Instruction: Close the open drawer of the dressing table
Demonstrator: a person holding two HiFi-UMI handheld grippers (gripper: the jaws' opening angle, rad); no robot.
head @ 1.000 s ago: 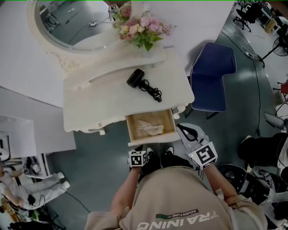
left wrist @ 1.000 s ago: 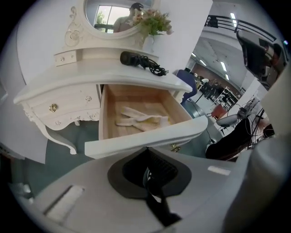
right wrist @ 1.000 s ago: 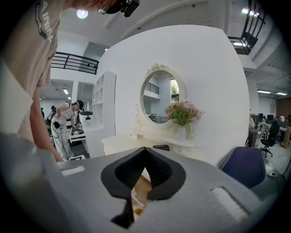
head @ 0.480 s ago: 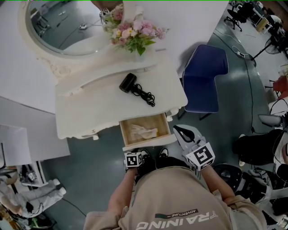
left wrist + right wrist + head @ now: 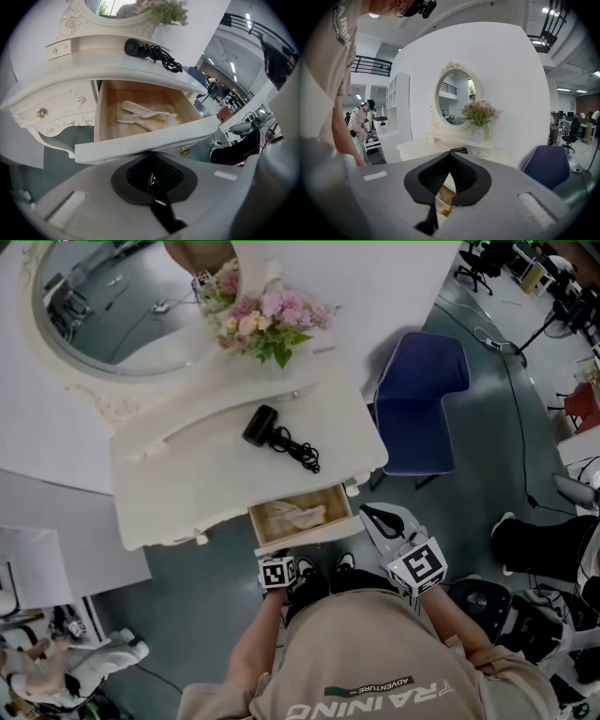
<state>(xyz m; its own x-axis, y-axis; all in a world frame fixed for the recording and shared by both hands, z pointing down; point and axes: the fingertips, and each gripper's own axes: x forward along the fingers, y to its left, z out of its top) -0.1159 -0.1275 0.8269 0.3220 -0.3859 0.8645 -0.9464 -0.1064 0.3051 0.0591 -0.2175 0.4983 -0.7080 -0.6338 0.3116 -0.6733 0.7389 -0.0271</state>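
Drawer point(image 5: 302, 517) stands partly open under front edge of dressing table tabletop point(image 5: 178, 488), pale cloth point(image 5: 145, 117) inside. Left gripper point(image 5: 151, 180) jaws clenched together, empty, tips just below drawer front; contact unclear. Right gripper point(image 5: 446, 180) jaws clenched, empty, beside drawer's right corner. Hair dryer point(image 5: 262, 425) on tabletop.

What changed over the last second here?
The drawer has slid partway into the dressing table, the shut left gripper pressing its front. It is still partly open, cloth inside; the hair dryer, flowers and right gripper kept their places.
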